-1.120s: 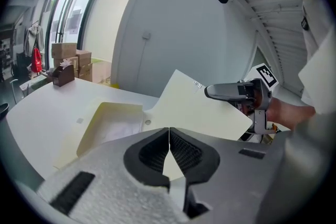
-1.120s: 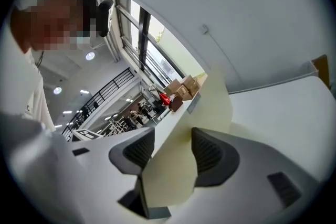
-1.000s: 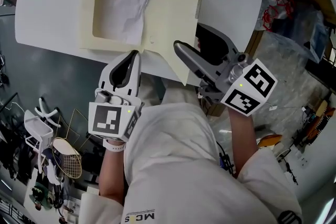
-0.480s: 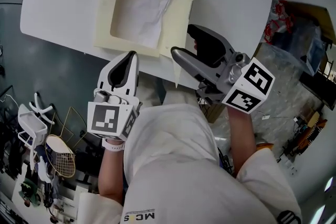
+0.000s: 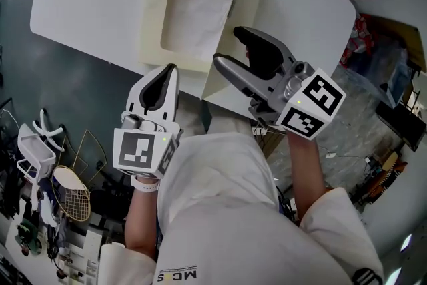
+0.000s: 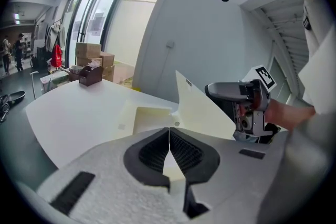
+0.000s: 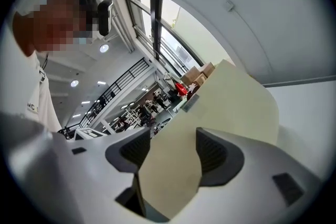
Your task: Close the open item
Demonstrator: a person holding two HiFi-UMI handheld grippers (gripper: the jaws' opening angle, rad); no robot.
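A shallow cream box [image 5: 153, 30] lies on the white table [image 5: 87, 3] with crumpled white paper [image 5: 197, 10] inside. Its hinged lid [image 5: 243, 23] stands nearly upright along the box's right side. My right gripper [image 5: 227, 45] straddles the lid's near edge. Its jaws have just been opening and stand wide, the lid [image 7: 220, 107] passing loosely between them [image 7: 173, 149]. My left gripper [image 5: 172, 68] is shut and empty, its tips at the box's near edge [image 6: 149, 115]. In the left gripper view the lid [image 6: 202, 110] rises beside the right gripper [image 6: 247, 107].
A small brown box [image 6: 89, 73] and cardboard cartons sit at the table's far end. Beyond the table's left edge, on the floor, are a racket [image 5: 70, 187] and a white wire basket [image 5: 30, 147]. Bags and clutter [image 5: 373, 30] lie to the right.
The lid has swung up from lying flat to the right of the box to nearly upright. My right gripper has moved left with it. The left gripper has crept forward.
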